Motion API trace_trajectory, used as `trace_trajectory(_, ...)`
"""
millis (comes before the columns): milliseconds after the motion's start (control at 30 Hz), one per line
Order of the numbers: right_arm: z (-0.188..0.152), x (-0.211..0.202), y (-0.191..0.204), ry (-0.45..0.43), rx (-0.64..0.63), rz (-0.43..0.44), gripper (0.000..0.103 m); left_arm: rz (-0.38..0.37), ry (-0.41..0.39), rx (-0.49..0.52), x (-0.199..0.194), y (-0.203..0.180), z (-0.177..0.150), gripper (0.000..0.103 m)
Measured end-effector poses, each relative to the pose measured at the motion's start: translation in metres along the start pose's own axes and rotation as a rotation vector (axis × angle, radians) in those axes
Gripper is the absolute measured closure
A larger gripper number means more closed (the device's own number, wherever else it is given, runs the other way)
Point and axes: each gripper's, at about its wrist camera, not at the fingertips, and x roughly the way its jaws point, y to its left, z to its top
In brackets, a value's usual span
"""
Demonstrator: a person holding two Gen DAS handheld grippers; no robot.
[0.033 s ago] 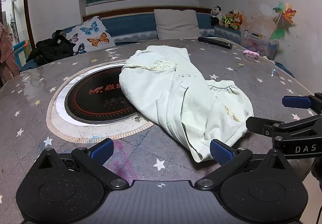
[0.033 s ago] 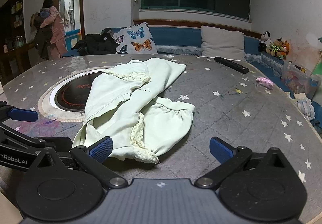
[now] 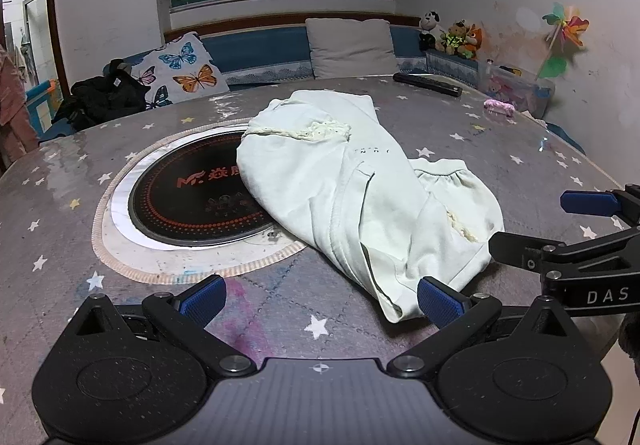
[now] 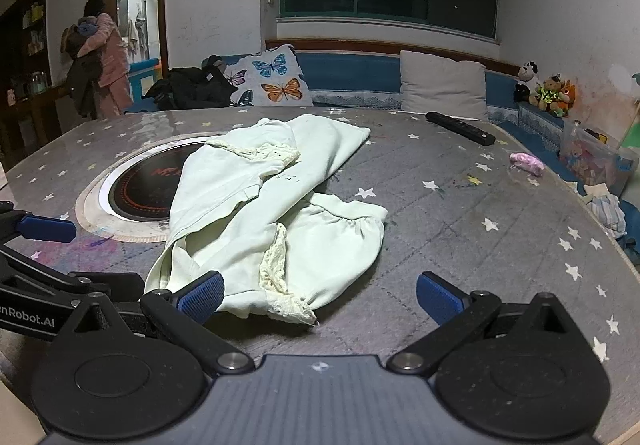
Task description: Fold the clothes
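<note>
A pale green garment with cream lace trim (image 3: 352, 197) lies crumpled on the round star-patterned table (image 3: 60, 181), partly over the black induction plate (image 3: 192, 197). My left gripper (image 3: 320, 299) is open, low at the near table edge; its right pad (image 3: 438, 301) is beside the garment's near hem. My right gripper (image 4: 320, 295) is open at the near edge; its left pad (image 4: 202, 295) is beside the garment (image 4: 260, 213) and its lace cuff (image 4: 288, 309). Each gripper shows at the side of the other's view.
A black remote (image 4: 460, 127) and a small pink object (image 4: 528, 161) lie on the table's far right. A bench with cushions (image 4: 440, 85), a butterfly pillow (image 4: 272, 79) and a black bag (image 4: 192, 87) runs behind. A person (image 4: 104, 57) stands by the doorway.
</note>
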Motion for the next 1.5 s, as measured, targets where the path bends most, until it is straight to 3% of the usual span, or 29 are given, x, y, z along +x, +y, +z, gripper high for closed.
trace_trajectory(1500,-0.0036,0.0089,-0.0056,0.038,0.037,0.031,0.000,0.003,0.017,0.012,0.0097,0.0005,0.0017,0.000)
